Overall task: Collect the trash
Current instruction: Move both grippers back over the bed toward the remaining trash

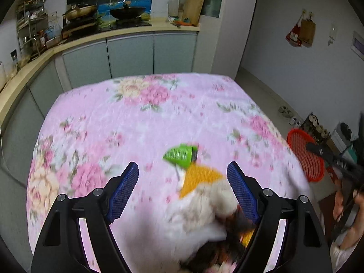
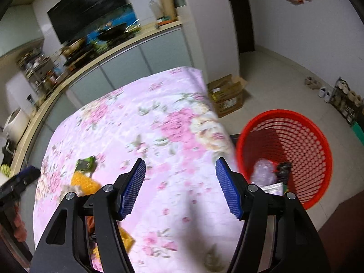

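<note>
On the pink floral tablecloth (image 1: 141, 122) lies a small heap of trash: a green wrapper (image 1: 180, 154), an orange packet (image 1: 200, 179), a crumpled white tissue (image 1: 200, 213) and something dark beneath it. My left gripper (image 1: 183, 170) hovers open over the heap, its pads touching nothing. The right wrist view has the green wrapper (image 2: 85, 163) and orange packet (image 2: 84, 183) at the left. My right gripper (image 2: 180, 166) is open and empty above the cloth near the table's right edge. A red mesh basket (image 2: 282, 113) stands on the floor beside it, holding a clear plastic bag (image 2: 261, 170) and other scraps.
The red basket (image 1: 295, 133) is right of the table, with the other gripper (image 1: 329, 157) in front of it. A cardboard box (image 2: 227, 95) sits on the floor past the table corner. Shoes (image 2: 323, 91) line the far wall. A kitchen counter (image 1: 113, 34) runs behind.
</note>
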`<state>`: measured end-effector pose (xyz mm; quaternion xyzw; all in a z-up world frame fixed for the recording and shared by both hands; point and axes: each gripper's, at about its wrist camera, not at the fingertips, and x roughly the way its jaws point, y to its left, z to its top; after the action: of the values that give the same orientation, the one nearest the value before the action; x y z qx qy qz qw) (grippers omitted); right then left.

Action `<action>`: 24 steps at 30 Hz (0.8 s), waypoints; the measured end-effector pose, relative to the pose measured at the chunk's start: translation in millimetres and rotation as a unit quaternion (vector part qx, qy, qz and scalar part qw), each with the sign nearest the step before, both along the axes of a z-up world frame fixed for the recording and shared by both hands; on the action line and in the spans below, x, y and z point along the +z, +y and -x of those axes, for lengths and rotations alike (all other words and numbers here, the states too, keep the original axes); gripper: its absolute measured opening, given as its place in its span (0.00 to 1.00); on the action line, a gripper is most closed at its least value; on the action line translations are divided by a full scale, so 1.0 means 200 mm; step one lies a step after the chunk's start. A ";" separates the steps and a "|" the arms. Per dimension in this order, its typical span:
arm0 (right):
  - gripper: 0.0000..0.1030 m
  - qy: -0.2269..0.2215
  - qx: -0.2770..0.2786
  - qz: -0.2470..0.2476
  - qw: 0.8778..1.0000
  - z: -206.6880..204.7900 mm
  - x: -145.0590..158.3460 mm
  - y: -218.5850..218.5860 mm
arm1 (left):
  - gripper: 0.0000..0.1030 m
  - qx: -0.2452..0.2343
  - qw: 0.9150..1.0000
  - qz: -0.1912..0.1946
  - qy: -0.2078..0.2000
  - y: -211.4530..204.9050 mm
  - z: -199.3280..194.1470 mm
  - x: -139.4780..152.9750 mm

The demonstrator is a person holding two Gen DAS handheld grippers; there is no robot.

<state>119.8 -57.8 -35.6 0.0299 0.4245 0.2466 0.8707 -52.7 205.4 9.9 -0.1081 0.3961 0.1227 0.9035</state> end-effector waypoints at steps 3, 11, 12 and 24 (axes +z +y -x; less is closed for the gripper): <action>0.60 0.003 0.013 0.002 1.000 0.02 0.00 0.05 | 0.75 -0.004 1.000 0.019 0.007 -0.03 0.11 -0.07; 0.60 0.005 0.034 0.007 0.999 0.08 -0.02 0.14 | 0.77 -0.014 0.995 0.083 0.043 -0.15 0.25 -0.30; 0.60 0.005 0.035 0.008 0.999 0.08 -0.02 0.15 | 0.77 -0.013 0.995 0.093 0.046 -0.15 0.26 -0.32; 0.60 0.011 0.064 0.013 0.998 0.12 -0.04 0.25 | 0.76 0.037 0.987 0.148 0.046 -0.07 0.27 -0.49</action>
<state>95.5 -8.2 -43.9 -0.0063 0.4381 0.2961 0.8488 -106.0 191.9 -87.5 -0.2494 0.4472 0.1007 0.8530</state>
